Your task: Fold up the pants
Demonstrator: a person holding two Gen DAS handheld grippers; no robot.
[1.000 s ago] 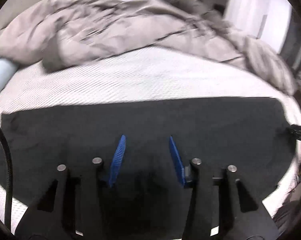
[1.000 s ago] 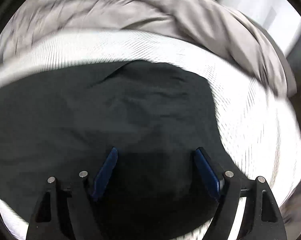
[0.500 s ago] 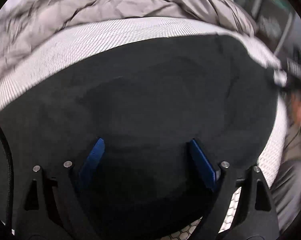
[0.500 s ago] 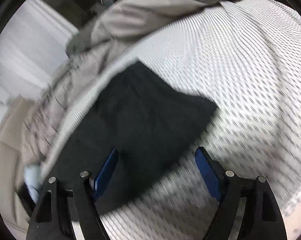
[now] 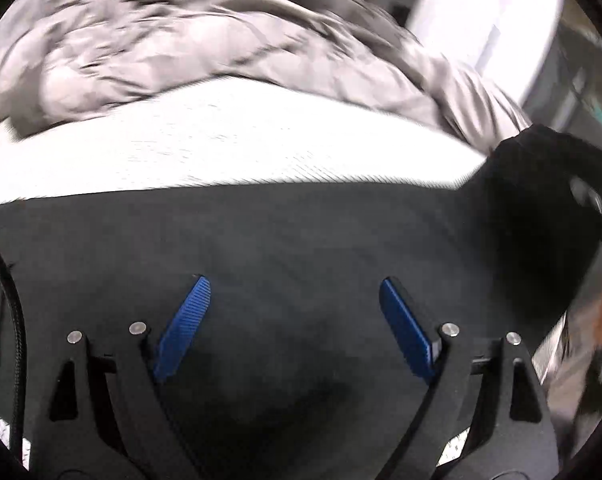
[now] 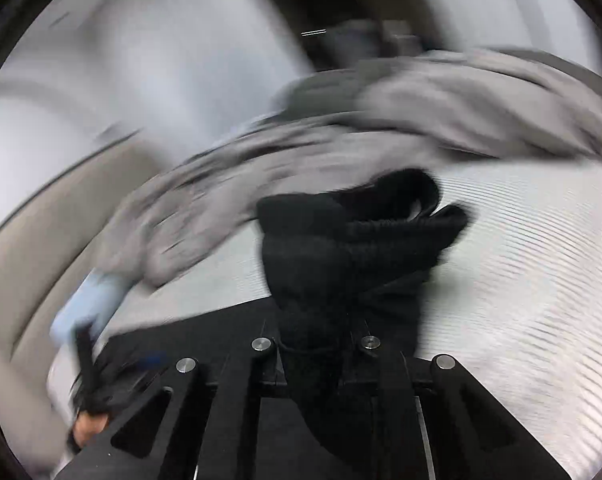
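The black pants [image 5: 301,240] lie spread across a white mesh mattress [image 5: 237,140]. My left gripper [image 5: 295,320] is open and hovers over the flat cloth, its blue pads [image 5: 185,320] wide apart. My right gripper [image 6: 317,344] is shut on the elastic waistband end of the pants [image 6: 341,248], which bunches up and rises off the mattress. That raised end also shows at the right of the left wrist view [image 5: 541,208], held by the right gripper. The right gripper's pads are hidden in the cloth.
A crumpled grey duvet [image 5: 181,48] lies along the far side of the mattress, also in the right wrist view [image 6: 441,112]. A pale blue pillow [image 6: 89,304] sits at the left. The left gripper and hand show blurred at lower left [image 6: 89,392].
My right gripper has shut on the waistband end and lifted it off the mattress. My left gripper stays open and has shifted over the flat pants.
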